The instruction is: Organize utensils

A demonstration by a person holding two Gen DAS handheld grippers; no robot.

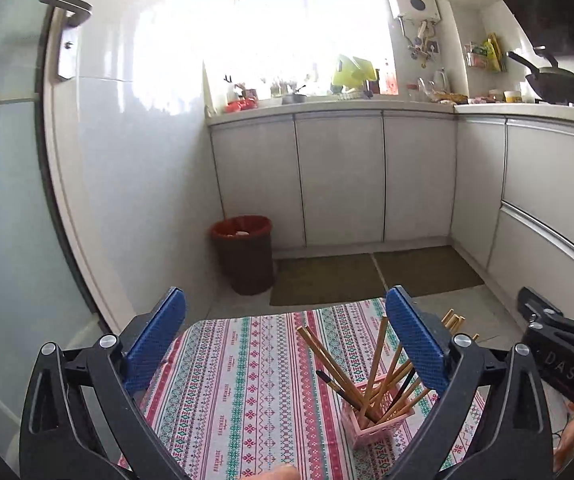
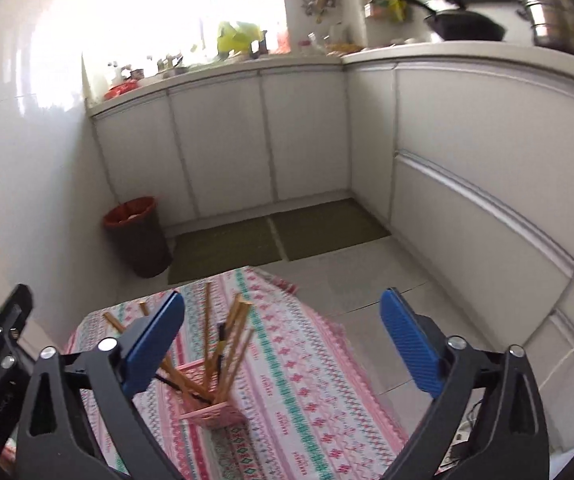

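The kitchen took up most of both views: white cabinets (image 1: 339,176) ran under a counter (image 1: 327,106) crowded with bottles and jars, a bright window above them, a dark wok (image 1: 555,84) at the right end. On the floor lay two olive mats (image 1: 371,276), and in the corner stood a brown bin with a red rim (image 1: 243,254).

Nearer in, a small worktop (image 1: 247,380) was covered with a cloth striped in pink, teal and white patterns. Toward its right side, in the left wrist view, stood a pink slotted basket (image 1: 377,420) — upright, resting on the cloth. Inside it leaned a bundle of wooden chopsticks (image 1: 379,360), fanned outward in several directions, with at least one dark-tipped stick among them.

The left tongs (image 1: 285,344) were released, their blue pads spread wide with nothing between them; the basket sat below and just inside the right pad, apart from it. The right tongs (image 2: 281,344) were likewise spread wide and gripping nothing. In the right wrist view the basket (image 2: 211,410) lay low beside the left pad, which hid part of the chopsticks (image 2: 231,344) — whether it touched them cannot be told. Each tool's black frame showed at the edge of the other's view.
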